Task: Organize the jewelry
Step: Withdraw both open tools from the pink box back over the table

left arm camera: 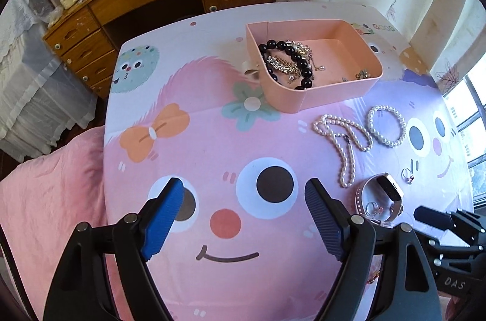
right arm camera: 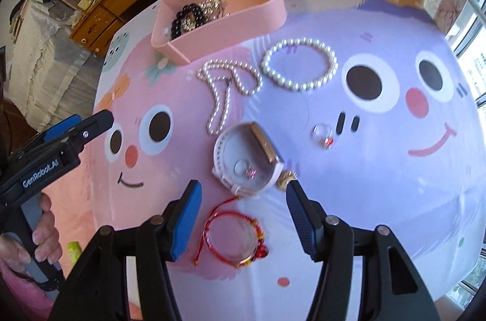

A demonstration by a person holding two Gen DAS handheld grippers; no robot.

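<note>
Across the lower half of the left wrist view, the left hand-held gripper (left arm camera: 244, 217) hangs wide open over the table (left arm camera: 212, 138), nothing between its blue pads, with only the cartoon-face cloth beneath. At upper centre of that frame sits the pink tray (left arm camera: 340, 96), holding a black bead bracelet (left arm camera: 291, 53) and a tangle of silver chains (left arm camera: 282, 62) in its left end, and a small piece near its right wall. Just below and to the right of the tray lie a pearl necklace (left arm camera: 343, 138), looped and trailing downward, and just beside it on the right a pearl bracelet (left arm camera: 387, 125). Lower right, a watch (left arm camera: 379, 199) stands on its edge with a ring (left arm camera: 372, 208) inside its band; another ring (left arm camera: 408, 173) lies to the right, apart from it.

Along the bottom of the right wrist view, the right hand-held gripper (right arm camera: 243, 199) is partly open and holds nothing. A red cord bracelet (right arm camera: 234, 239) lies on the table between and below its fingers, untouched by either pad. The watch sits just above the fingertips, and the tip of the right finger is close to a small gold piece (right arm camera: 287, 178) beside the watch. At the left edge of this frame the left hand-held gripper appears from the side, gripped by a hand (right arm camera: 30, 245).
</note>
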